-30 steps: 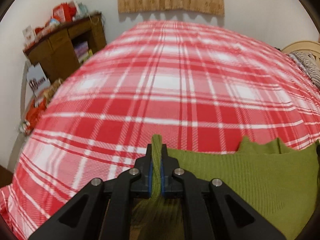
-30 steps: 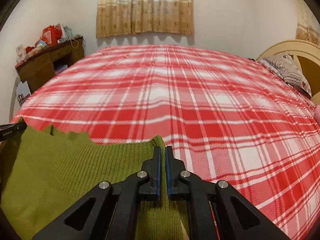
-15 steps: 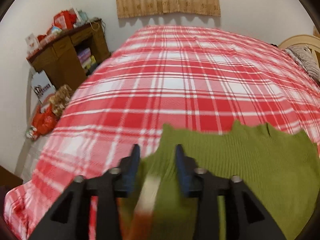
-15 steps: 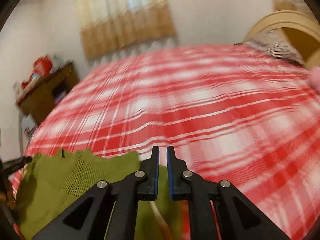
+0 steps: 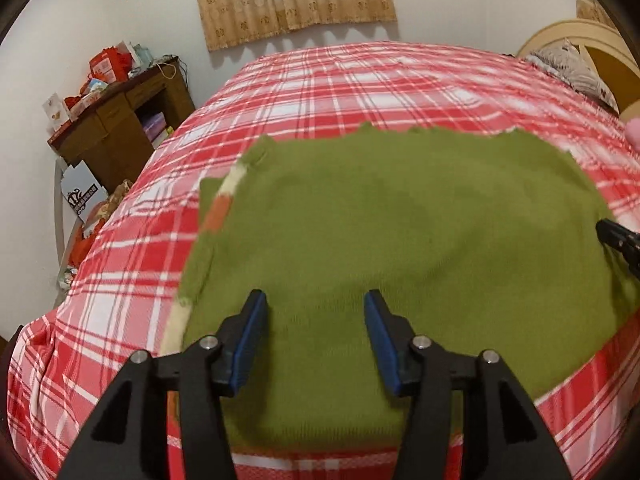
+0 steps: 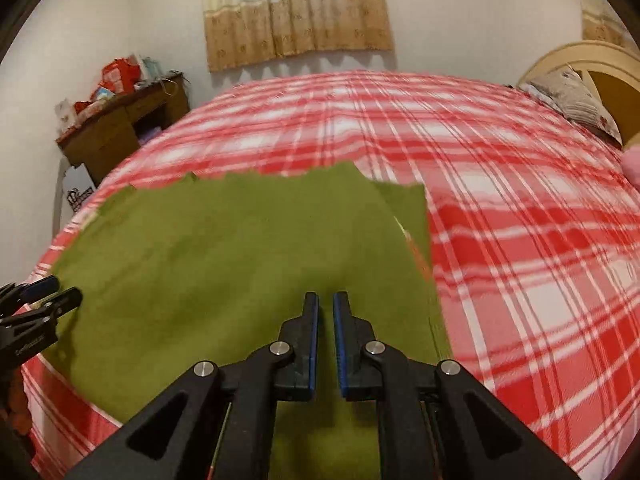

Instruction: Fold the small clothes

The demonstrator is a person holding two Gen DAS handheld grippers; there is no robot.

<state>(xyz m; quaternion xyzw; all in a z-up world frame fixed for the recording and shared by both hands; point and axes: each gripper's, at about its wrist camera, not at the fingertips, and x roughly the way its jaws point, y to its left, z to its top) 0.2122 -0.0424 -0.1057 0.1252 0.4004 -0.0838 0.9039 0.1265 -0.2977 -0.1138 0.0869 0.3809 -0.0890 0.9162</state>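
Observation:
A green knitted garment (image 5: 400, 220) (image 6: 220, 260) lies spread flat on the red plaid bed cover (image 5: 360, 88) (image 6: 520, 240), with a cream and orange striped trim (image 5: 224, 204) showing along its left edge. My left gripper (image 5: 315, 296) hovers over the garment's near left part; its jaws are opening and nothing is pinched between them. My right gripper (image 6: 325, 297) is over the near right part, shut to a thin slit, with no cloth visibly clamped. Each gripper shows at the edge of the other's view: the left gripper (image 6: 52, 292) and the right gripper (image 5: 616, 236).
A cluttered wooden desk (image 5: 120, 120) (image 6: 120, 120) stands left of the bed, with a white box (image 5: 80, 192) and bags on the floor below it. A patterned pillow (image 5: 572, 60) rests against the cream headboard (image 6: 592, 56) at the far right. A curtain (image 6: 296, 8) hangs on the far wall.
The left gripper let go of the garment's edge and spread its jaws. Both grippers drew back toward the bed's near edge, so the garment now shows laid out flat.

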